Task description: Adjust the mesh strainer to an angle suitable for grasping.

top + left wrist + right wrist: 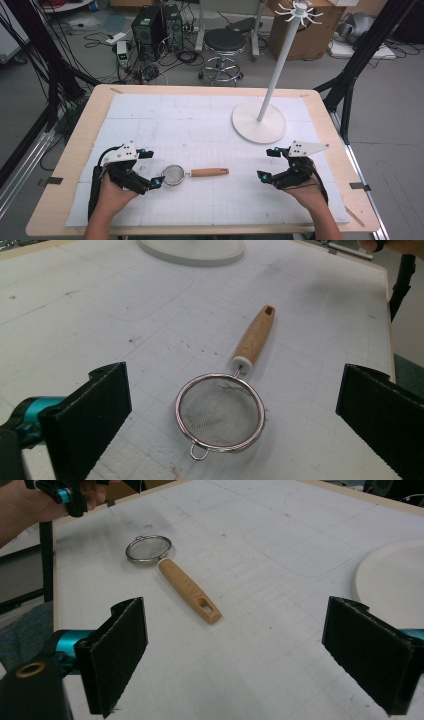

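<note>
Two handheld grippers rest at either side of a small mesh strainer lying on a white gridded table mat.

In the high view, the left gripper (151,168) sits at the near left of the white mat (165,120), its jaws spread wide and holding nothing, with the strainer (173,175) just beside its tips. The strainer lies flat, its round metal mesh bowl toward the left gripper and its wooden handle (210,172) pointing toward the right gripper (267,164). That gripper is well apart from the handle's end, its jaws also wide open and empty. In the left gripper view the mesh bowl (219,413) lies between the two black jaws, touching neither. Farther back, right of centre, a white stand (277,75) rises from a round flat base (258,122), with short pegs at its top.
</note>
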`<state>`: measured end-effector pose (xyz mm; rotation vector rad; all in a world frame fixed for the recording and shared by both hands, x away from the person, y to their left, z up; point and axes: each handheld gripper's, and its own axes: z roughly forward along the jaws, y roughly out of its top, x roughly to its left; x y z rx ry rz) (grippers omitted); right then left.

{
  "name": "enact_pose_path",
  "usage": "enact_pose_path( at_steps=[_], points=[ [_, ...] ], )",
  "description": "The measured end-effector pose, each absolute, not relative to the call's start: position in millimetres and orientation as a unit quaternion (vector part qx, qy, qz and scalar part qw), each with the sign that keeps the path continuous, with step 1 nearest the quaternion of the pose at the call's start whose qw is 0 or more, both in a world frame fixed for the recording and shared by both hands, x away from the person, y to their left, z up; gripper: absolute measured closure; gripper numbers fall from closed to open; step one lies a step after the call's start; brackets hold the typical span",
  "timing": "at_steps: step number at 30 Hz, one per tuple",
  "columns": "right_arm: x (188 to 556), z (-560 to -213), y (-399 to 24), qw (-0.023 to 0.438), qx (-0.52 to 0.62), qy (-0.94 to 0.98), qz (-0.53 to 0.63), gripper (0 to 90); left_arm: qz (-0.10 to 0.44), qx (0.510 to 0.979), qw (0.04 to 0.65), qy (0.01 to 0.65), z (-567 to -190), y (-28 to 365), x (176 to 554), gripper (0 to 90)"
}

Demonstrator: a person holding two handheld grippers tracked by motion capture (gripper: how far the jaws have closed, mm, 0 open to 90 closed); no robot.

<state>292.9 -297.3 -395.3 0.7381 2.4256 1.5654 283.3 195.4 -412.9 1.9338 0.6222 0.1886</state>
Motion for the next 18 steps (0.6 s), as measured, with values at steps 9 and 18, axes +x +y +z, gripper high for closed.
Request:
enact_pose_path(
  at_steps=[9, 18],
  points=[
    [294.8, -394.2, -307.0, 0.090, 0.262, 0.796, 0.539, 0.8, 0.076, 0.806, 0.526, 0.260, -414.8, 196.6, 285.4, 1.7],
    [294.5, -396.0, -305.4, 0.082, 0.271, 0.799, 0.531, 0.5, 0.076, 0.808, 0.523, 0.259, -414.9, 194.0, 285.9, 1.8]
  ],
)
